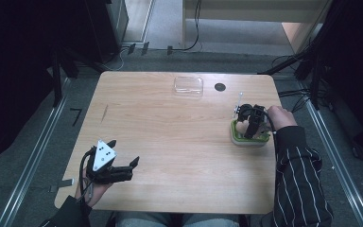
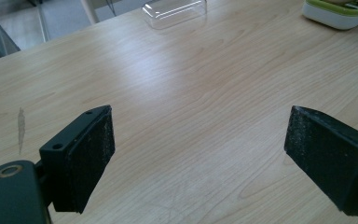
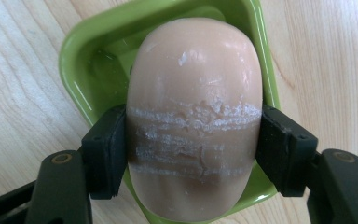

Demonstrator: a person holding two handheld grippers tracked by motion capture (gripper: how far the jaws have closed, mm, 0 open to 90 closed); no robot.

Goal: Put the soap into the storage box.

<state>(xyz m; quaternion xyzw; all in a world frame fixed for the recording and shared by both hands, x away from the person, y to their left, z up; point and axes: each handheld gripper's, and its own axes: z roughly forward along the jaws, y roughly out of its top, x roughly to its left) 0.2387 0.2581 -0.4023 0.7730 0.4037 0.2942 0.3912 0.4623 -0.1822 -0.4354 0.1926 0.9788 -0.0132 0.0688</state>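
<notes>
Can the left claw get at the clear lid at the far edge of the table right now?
Probably yes: the left claw is open and holds nothing, and bare table lies between it and the clear lid.

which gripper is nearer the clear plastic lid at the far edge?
Right. The right gripper is at the table's right side, shut on the soap, fairly near the clear lid. The left gripper sits open at the near-left corner.

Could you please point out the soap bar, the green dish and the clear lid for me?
soap bar (image 3: 193, 121): right gripper view, its scuffed middle.
green dish (image 3: 77, 51): right gripper view, rim.
clear lid (image 1: 188, 86): high view, centre.
</notes>
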